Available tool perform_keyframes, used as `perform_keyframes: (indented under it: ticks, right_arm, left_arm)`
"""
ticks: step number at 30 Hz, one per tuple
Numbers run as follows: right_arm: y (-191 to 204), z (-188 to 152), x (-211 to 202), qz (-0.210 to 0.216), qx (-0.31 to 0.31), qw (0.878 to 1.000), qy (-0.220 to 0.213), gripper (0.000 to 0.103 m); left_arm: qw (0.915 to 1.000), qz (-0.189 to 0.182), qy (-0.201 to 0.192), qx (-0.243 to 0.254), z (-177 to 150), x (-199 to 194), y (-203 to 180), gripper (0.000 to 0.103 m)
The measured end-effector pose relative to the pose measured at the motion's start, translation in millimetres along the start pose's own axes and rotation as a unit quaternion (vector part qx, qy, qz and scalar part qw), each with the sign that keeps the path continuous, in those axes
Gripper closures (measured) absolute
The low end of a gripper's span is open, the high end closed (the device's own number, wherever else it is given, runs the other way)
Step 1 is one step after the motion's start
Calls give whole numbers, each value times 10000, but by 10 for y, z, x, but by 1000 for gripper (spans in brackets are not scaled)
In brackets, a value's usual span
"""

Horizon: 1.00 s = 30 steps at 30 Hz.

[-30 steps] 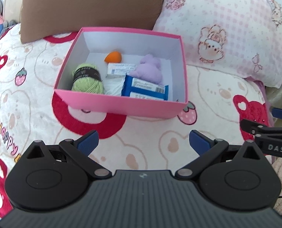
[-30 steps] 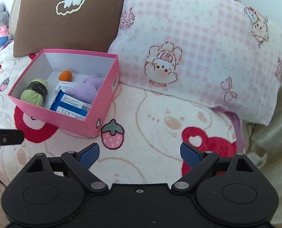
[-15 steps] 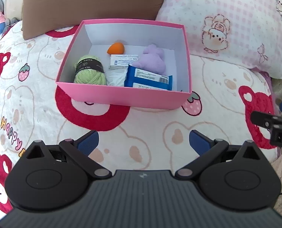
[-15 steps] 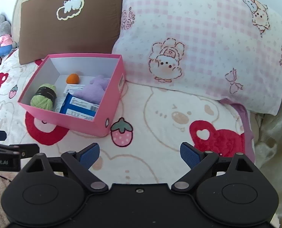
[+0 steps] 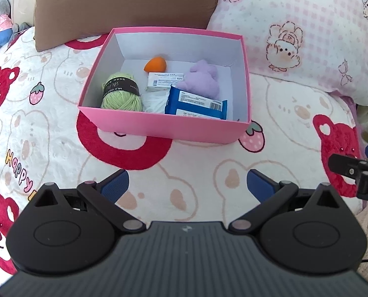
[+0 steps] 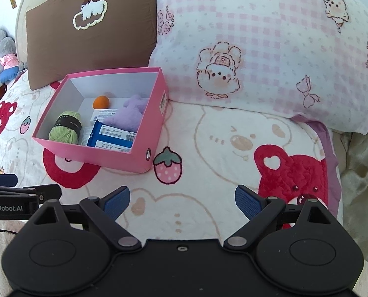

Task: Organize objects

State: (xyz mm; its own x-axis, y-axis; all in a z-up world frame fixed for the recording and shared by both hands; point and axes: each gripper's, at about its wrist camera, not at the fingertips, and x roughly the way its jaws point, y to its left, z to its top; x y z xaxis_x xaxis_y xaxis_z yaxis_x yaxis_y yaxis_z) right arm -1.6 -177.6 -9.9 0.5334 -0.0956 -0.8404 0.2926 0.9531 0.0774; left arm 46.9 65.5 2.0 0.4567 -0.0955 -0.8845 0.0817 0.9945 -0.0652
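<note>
Both the left tongs (image 5: 186, 184) and the right tongs (image 6: 182, 201) stand wide with nothing between them, above the bear-print blanket (image 5: 196, 173) on the bed. Farther off sits the open pink box (image 5: 169, 128), its long axis running left to right. Inside, a green yarn ball (image 5: 122, 94) lies at the left, a blue packet (image 5: 196, 102) near, a purple plush (image 5: 203, 80) and orange egg-shaped piece (image 5: 155, 64) far.
</note>
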Motion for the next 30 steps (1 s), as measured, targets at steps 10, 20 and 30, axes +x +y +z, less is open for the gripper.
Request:
perform_keyframes:
  ticks: [10,20,30]
  right_arm:
    - [-27,-19,-27,3,75,10000,46,9]
    - [-55,-39,-6,52,161,9998,74,9]
    - [-86,-53,30,13,172,9998,137,9]
  left_arm:
    - [9999,-24,73,-122,3,6,28,0]
    - [9998,-13,145,-132,-12,17,24,0]
    - [9996,-17,190,-189,-17,35,44,0]
